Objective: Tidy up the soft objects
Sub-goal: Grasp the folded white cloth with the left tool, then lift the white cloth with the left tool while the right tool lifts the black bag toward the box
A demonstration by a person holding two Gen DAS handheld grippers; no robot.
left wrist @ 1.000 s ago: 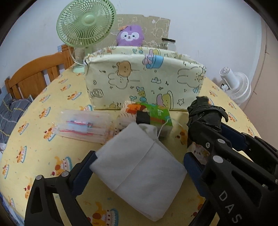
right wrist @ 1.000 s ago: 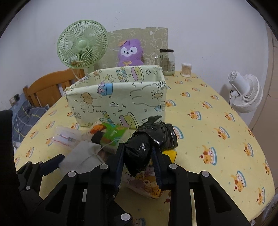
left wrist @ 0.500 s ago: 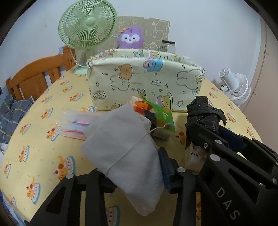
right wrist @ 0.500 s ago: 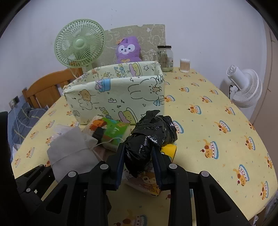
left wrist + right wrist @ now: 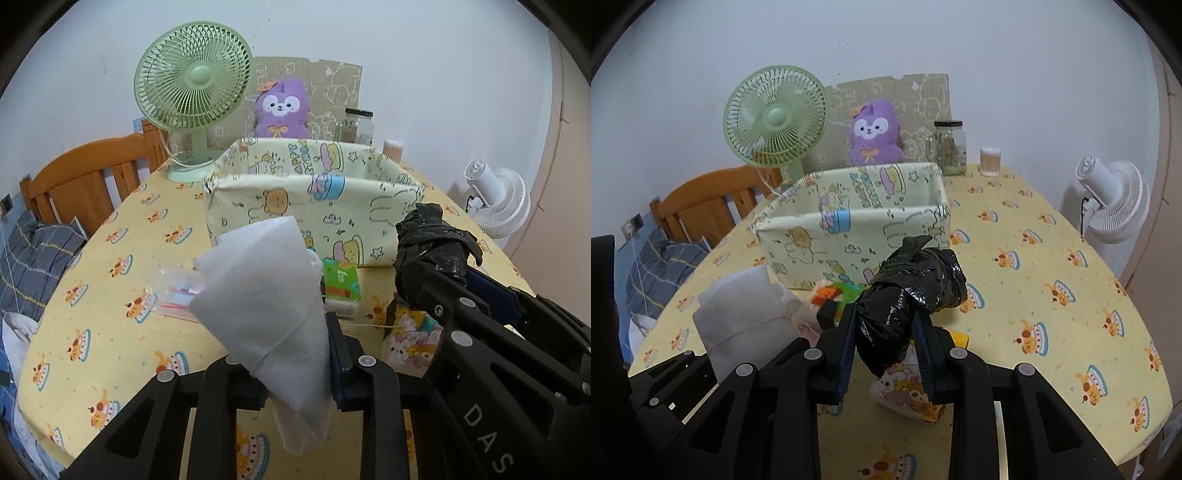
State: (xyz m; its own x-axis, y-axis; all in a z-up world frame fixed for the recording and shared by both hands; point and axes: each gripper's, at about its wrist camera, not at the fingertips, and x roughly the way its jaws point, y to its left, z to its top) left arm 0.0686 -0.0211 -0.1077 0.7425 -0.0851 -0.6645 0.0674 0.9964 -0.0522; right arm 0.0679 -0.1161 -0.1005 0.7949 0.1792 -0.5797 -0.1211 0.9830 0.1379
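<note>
1. The left tool [image 5: 291, 373] has just been closing, and its pads now pinch the lower part of the white cloth bag [image 5: 266, 295]. A second ago that bag lay flat on the worktop [image 5: 122, 280] between wide-open jaws; now it stands up off the cloth-covered surface, bunched in the grip.
2. The right tool [image 5: 888, 354] is clamped, as before, on the black plastic bundle [image 5: 912, 291], which sits a little higher over the worktop than it did.
3. Both soft things are therefore in hand and clear of the surface, in front of the near wall of the patterned fabric box [image 5: 849, 229], which looks empty from here.
4. Judging by this, the pick-up is done; carrying both over the box rim and letting go is likely next.
5. The green packet [image 5: 340, 280] and the cartoon-printed pack [image 5: 908, 395] lie near the front edge, yet to be handled.
</note>
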